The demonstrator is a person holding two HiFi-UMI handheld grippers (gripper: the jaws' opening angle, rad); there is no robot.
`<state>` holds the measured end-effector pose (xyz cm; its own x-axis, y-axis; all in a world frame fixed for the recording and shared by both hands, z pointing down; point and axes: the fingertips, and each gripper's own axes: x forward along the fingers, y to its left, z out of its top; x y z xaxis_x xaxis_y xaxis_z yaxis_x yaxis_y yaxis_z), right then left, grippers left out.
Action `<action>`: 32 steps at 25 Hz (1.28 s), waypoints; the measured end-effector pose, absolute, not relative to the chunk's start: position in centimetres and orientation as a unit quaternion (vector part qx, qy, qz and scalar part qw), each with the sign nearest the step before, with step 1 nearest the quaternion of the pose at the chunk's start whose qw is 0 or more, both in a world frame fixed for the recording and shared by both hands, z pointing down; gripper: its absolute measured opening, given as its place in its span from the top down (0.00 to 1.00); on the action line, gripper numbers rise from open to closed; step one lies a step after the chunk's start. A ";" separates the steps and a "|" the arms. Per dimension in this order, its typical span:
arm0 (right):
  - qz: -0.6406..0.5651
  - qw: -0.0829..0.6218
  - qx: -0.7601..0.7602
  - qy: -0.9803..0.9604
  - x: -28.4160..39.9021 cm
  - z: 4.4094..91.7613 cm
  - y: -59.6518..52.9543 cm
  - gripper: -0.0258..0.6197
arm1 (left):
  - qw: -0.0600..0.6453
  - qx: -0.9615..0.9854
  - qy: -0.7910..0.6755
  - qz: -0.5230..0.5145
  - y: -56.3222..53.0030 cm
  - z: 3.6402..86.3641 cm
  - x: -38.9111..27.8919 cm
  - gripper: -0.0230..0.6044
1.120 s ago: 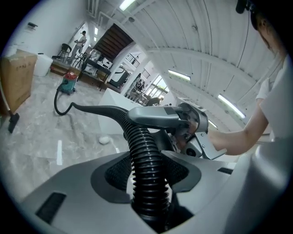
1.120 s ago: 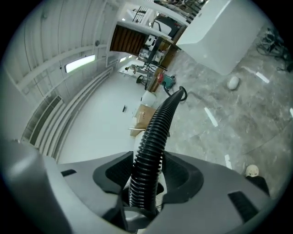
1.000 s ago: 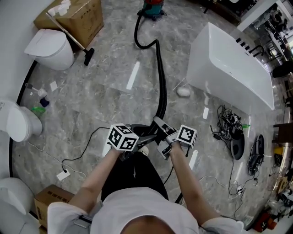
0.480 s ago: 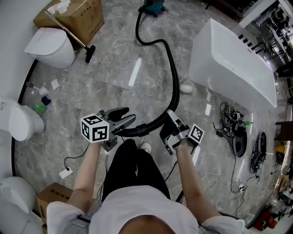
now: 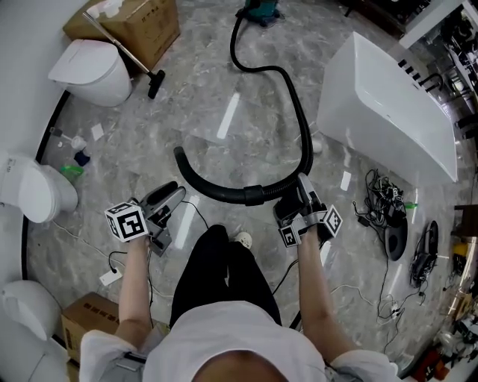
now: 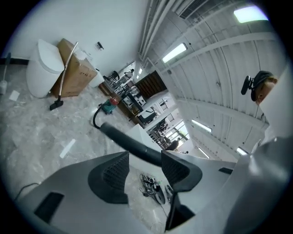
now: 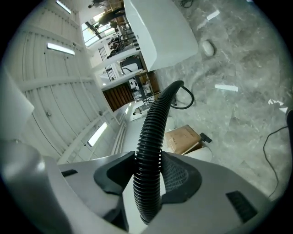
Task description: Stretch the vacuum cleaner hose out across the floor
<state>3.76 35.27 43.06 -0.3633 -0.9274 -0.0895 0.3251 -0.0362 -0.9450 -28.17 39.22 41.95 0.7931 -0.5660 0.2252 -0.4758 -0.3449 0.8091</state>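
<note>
Hose [image 5: 224, 192] runs looped from the vacuum cleaner [image 5: 261, 9] to the right gripper [image 5: 302, 190], which clamps its ribbed part. The left gripper [image 5: 170, 195] has released the smooth end and drawn aside, jaws apart, empty; that end possibly hangs clear of the floor [image 5: 187, 112], so stretching is unfinished

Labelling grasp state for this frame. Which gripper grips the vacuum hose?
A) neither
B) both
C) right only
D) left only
C: in the right gripper view the ribbed hose is pinched between the pads of the right gripper, while the left gripper has its jaws apart with nothing between them, and the hose passes beyond its tips.
</note>
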 end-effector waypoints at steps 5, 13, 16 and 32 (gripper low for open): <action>-0.649 0.513 -0.274 0.490 3.5 42.4 35.1 0.67 | 0.543 0.784 -0.249 -0.167 39.5 39.7 -25.1 0.35; -0.654 0.513 -0.253 0.495 2.4 42.3 36.0 0.67 | 0.563 0.749 -0.222 -0.268 34.6 36.8 -21.1 0.27; -0.659 0.504 -0.250 0.499 1.8 42.9 37.3 0.67 | 0.549 0.762 -0.225 -0.260 33.9 36.5 -20.6 0.33; -0.726 0.473 -0.230 0.443 -1.3 49.0 42.6 0.54 | 0.352 0.909 -0.017 -0.223 36.5 24.2 -11.4 0.70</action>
<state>-1.25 42.60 49.04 -0.4455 -0.8912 -0.0852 0.4830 -0.1591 -0.8610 -11.43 36.47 24.17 0.9000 -0.1877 -0.3934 0.1266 -0.7511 0.6479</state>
